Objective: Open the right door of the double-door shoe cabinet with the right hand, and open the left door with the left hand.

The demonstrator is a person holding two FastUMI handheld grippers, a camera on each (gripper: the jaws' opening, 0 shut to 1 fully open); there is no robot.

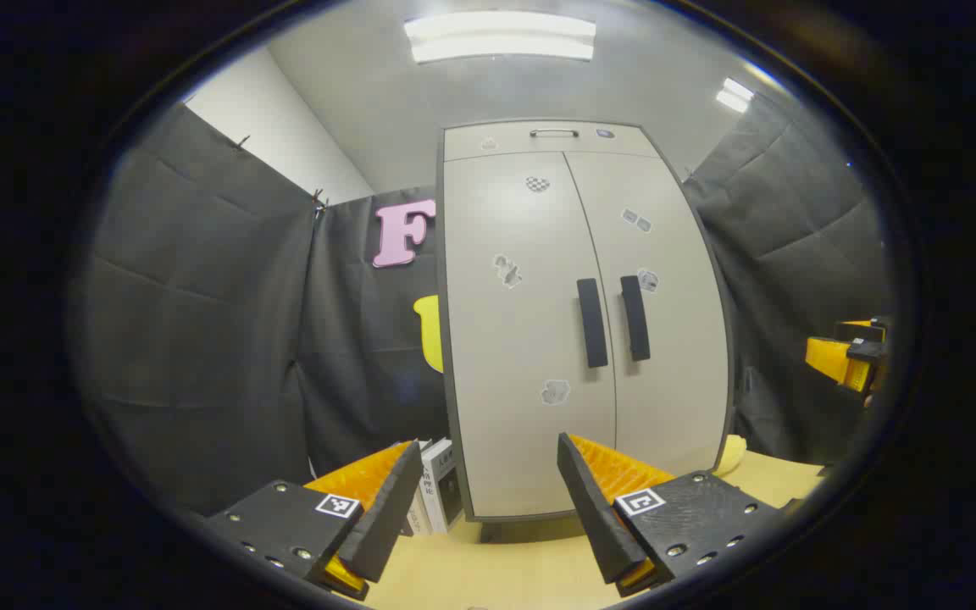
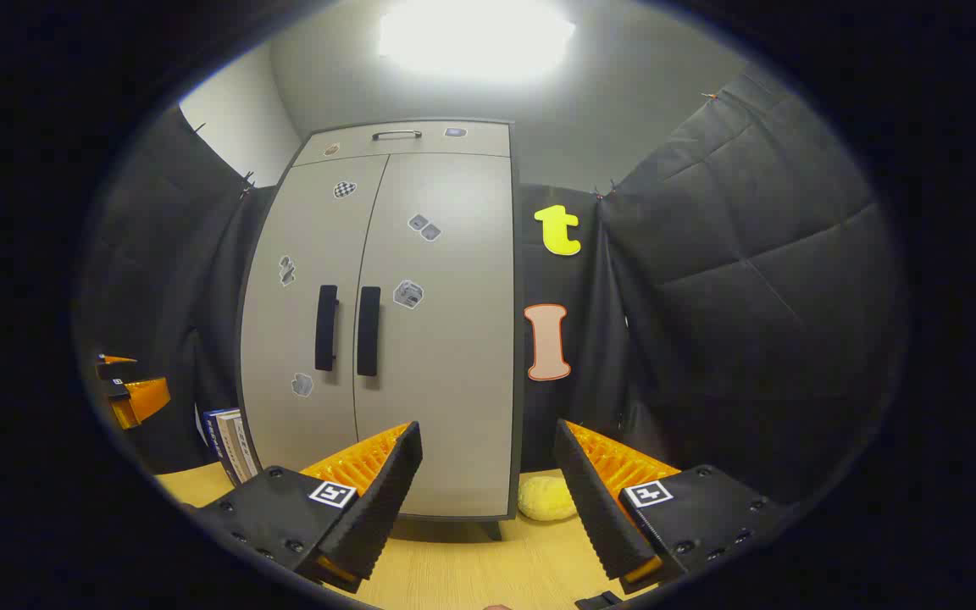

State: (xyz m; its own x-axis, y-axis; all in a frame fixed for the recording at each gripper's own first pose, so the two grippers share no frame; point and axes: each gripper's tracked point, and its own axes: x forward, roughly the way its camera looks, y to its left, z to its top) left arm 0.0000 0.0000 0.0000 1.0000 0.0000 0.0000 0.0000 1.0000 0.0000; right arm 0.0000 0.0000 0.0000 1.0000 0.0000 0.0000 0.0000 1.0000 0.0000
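1. Your left gripper (image 1: 488, 474) has its fingers apart and holds nothing.
2. Your right gripper (image 2: 488, 462) also stands apart, empty.
3. The shoe cabinet (image 1: 581, 322) stands on the table (image 1: 496, 568) ahead, both doors closed, the two dark handles (image 1: 592, 323) side by side.

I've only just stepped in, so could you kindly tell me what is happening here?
A person holds a claw in each hand, facing a tall pale grey double-door cabinet on a light wooden table. The left claw and right claw are open, short of the two black vertical handles. Both doors are shut.
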